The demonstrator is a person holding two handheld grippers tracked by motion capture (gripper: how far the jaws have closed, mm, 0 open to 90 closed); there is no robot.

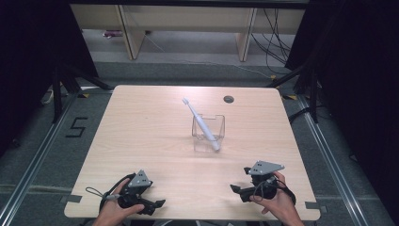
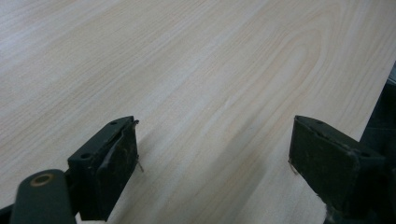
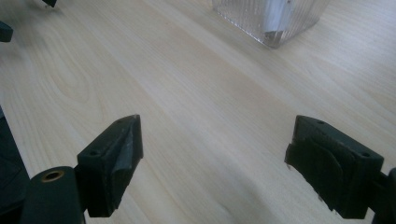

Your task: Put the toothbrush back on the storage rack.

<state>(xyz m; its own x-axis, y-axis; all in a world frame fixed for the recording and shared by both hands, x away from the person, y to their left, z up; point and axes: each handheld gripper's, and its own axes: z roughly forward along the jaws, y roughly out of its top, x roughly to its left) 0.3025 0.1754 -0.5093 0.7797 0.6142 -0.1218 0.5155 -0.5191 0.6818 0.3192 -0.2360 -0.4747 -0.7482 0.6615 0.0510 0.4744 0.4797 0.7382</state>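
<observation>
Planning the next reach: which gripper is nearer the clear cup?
Right. The right gripper sits just beyond the clear cup's near-right corner; the left gripper lies farther off, toward the table's near-left edge.

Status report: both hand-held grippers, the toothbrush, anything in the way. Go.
Left hand-held gripper open, empty, near table edge. Right hand-held gripper open, empty, near edge. Toothbrush leaning in clear holder, mid-table. Bare table between.

Both bare hands held black two-jaw grippers, the left gripper [image 1: 157, 205] and right gripper [image 1: 236, 187], each topped by a grey three-cornered plate, trailing dark cables.
</observation>
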